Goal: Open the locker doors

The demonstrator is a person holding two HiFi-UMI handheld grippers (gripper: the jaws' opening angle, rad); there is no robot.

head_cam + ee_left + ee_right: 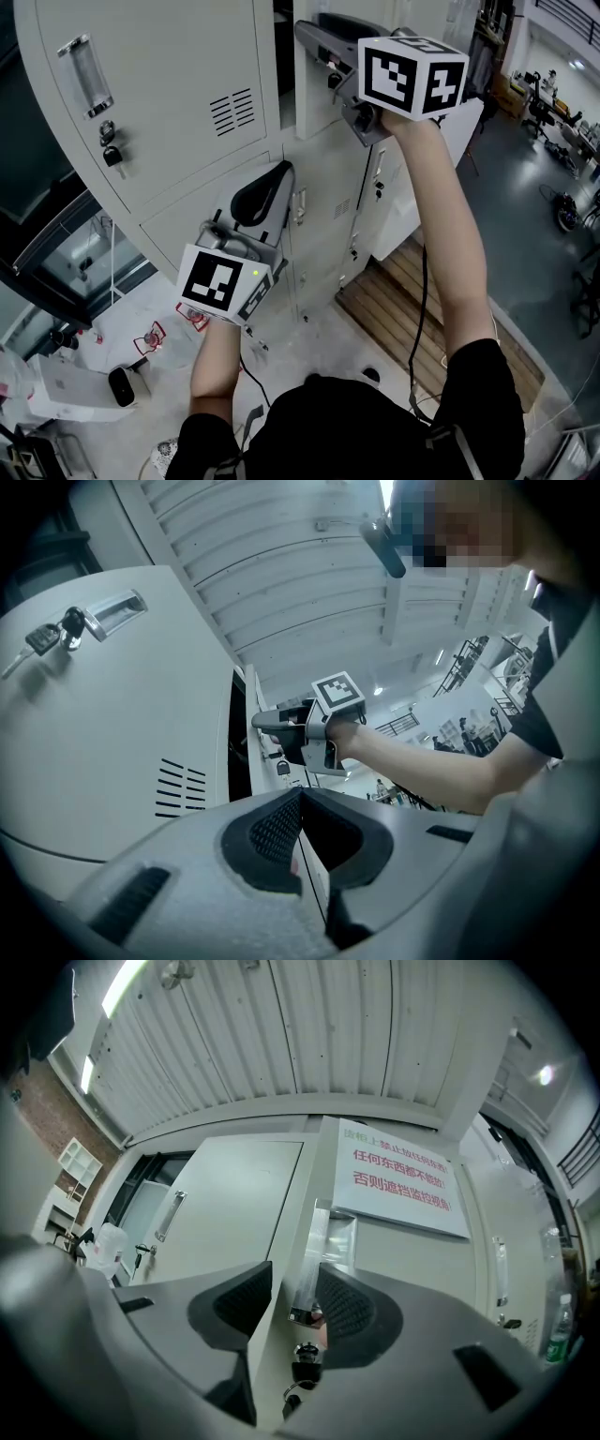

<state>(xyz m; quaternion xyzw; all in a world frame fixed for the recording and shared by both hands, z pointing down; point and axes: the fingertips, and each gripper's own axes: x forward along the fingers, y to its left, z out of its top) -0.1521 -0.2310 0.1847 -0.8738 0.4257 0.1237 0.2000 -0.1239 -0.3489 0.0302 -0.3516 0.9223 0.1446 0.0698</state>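
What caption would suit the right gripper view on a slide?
Open right claw straddling the handle edge of an ajar locker door.

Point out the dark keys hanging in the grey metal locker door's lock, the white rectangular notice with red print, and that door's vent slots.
Dark keys (112, 156): head view, on the hanging key.
White notice (398, 1180): right gripper view, its middle.
Vent slots (232, 112): head view, middle slot.
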